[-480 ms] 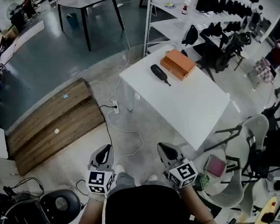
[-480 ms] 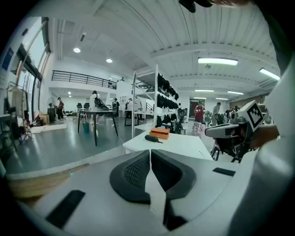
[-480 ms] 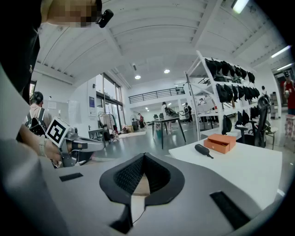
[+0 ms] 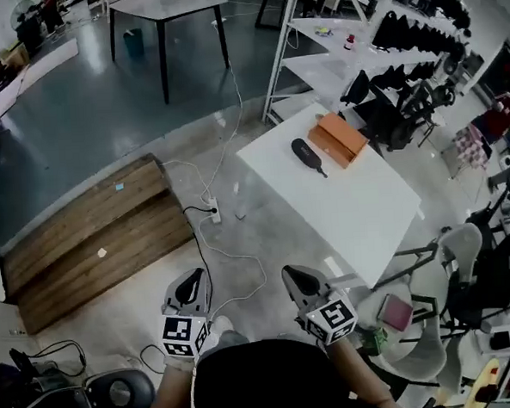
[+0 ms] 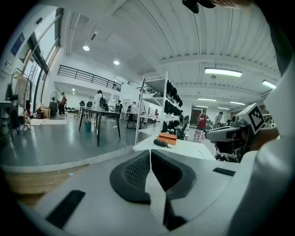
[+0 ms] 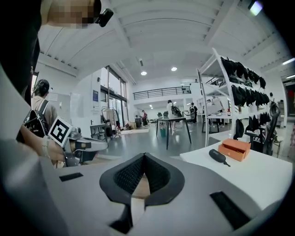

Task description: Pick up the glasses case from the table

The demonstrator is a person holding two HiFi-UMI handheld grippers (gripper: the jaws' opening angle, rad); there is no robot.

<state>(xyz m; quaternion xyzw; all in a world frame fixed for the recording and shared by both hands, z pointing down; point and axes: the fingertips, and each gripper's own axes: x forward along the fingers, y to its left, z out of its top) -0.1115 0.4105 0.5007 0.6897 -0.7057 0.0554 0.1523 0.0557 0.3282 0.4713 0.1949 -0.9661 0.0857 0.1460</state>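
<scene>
The black glasses case point(image 4: 306, 155) lies at the far end of the white table point(image 4: 359, 210), beside an orange box point(image 4: 341, 139). Both grippers are held low in front of the person's body, well short of the table. The left gripper point(image 4: 189, 287) is shut with nothing between its jaws, and so is the right gripper point(image 4: 299, 281). In the left gripper view the case point(image 5: 160, 143) shows far off beyond the closed jaws of the left gripper point(image 5: 150, 154). In the right gripper view the case point(image 6: 216, 156) lies to the right of the right gripper point(image 6: 144, 156), in front of the orange box point(image 6: 235, 149).
A white cable and power strip point(image 4: 214, 212) lie on the floor between me and the table. A wooden platform point(image 4: 93, 239) is at the left. Shelving point(image 4: 332, 56) stands behind the table, chairs point(image 4: 452, 256) to its right, and a dark table point(image 4: 167, 6) far back.
The table and the case have come lower and nearer in the head view. Both grippers keep their places in front of the body and stay shut.
</scene>
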